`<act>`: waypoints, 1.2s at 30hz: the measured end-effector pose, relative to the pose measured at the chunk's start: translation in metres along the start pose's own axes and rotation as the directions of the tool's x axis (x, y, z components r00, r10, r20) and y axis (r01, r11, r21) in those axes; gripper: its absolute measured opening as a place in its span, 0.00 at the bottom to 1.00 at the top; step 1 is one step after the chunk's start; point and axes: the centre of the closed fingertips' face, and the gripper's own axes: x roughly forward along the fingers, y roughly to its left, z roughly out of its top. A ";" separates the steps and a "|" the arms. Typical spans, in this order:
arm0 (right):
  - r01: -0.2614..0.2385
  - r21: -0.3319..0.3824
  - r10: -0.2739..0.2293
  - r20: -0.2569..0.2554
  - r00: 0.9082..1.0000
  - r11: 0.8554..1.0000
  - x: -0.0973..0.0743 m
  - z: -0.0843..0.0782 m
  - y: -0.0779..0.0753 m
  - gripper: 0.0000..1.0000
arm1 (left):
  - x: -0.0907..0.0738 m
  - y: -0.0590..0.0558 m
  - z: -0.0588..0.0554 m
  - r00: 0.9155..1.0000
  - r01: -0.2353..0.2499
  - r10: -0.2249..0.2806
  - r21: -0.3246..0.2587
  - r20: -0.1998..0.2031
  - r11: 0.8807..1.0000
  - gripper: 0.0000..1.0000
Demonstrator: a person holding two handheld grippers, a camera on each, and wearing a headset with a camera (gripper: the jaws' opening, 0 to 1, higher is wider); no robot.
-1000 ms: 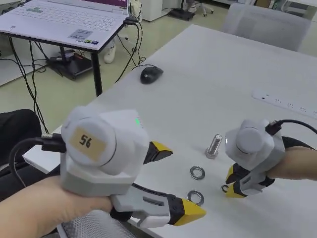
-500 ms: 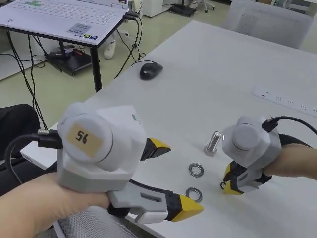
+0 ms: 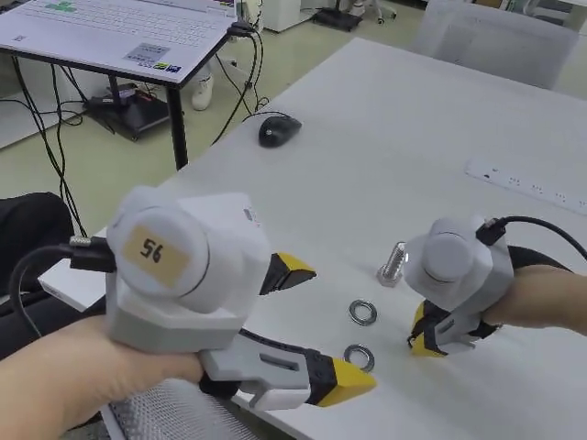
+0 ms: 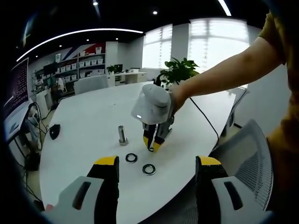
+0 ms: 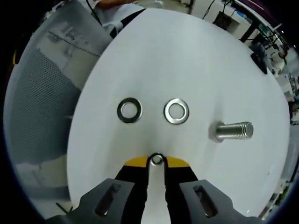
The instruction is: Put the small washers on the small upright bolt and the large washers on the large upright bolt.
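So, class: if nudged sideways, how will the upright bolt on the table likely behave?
The upright bolt stands on its head, tall for that base, so a side push would probably tip it. Its round shank suggests it would then roll. It looks metal: likely stiff, heavy for its size.

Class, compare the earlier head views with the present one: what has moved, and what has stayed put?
The right gripper, shut on a small washer, has edged slightly left in the head view, toward the bolt, and now overlaps it. Nothing was picked up or released. The left gripper stayed open, and the bolt and the two loose washers kept their places.
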 end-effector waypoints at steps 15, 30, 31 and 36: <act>0.008 0.015 -0.008 -0.004 1.000 1.000 -0.020 -0.013 -0.002 0.12 | 0.002 -0.003 0.000 1.000 0.010 -0.009 0.014 -0.010 1.000 0.65; 0.077 0.118 -0.075 -0.018 0.997 0.990 -0.063 -0.072 -0.009 0.12 | 0.011 -0.016 0.004 0.999 0.048 -0.048 0.034 -0.019 0.998 0.65; 0.080 0.128 -0.079 -0.019 0.997 0.989 -0.065 -0.075 -0.009 0.12 | 0.011 -0.016 0.004 0.999 0.050 -0.049 0.037 -0.020 0.998 0.65; 0.104 0.157 -0.101 -0.024 0.995 0.982 -0.078 -0.091 -0.012 0.12 | 0.015 -0.019 0.006 0.998 0.058 -0.057 0.045 -0.020 0.997 0.65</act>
